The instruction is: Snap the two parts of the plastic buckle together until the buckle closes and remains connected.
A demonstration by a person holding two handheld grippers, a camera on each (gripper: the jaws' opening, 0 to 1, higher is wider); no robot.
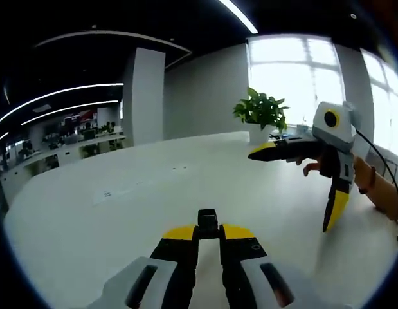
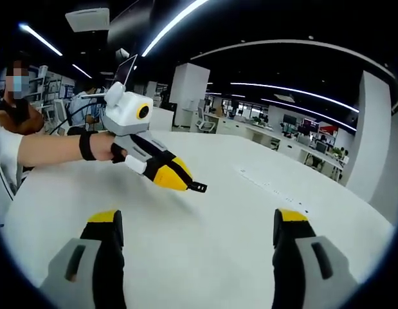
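The jaws of the left gripper [image 1: 208, 233] are seen drawn nearly together in the left gripper view, and one small black buckle part [image 1: 208, 223] is clamped between their yellow tips, above the white desk [image 1: 121, 219]. The same gripper [image 2: 188, 183] is recorded in the right gripper view, held by a hand [image 2: 117, 149] with a dark wristband, the black buckle part [image 2: 197, 187] protruding from its closed yellow tips over the desk [image 2: 250, 212].

The jaws of the right gripper [image 2: 199, 225] are seen spread wide apart in the right gripper view, with nothing held between them. This gripper [image 1: 301, 187] is also seen in the left gripper view, above the desk at its far right side, its two yellow-tipped jaws splayed well apart and empty.

One buckle part is counted; a second part cannot be made out.

One potted plant [image 1: 262, 112] stands on the desk at its far edge, before a bright window [image 1: 295, 77]. One white pillar [image 1: 144, 96] rises beyond the desk. A seated person [image 2: 12, 109] is noted beyond the desk, behind the left gripper.
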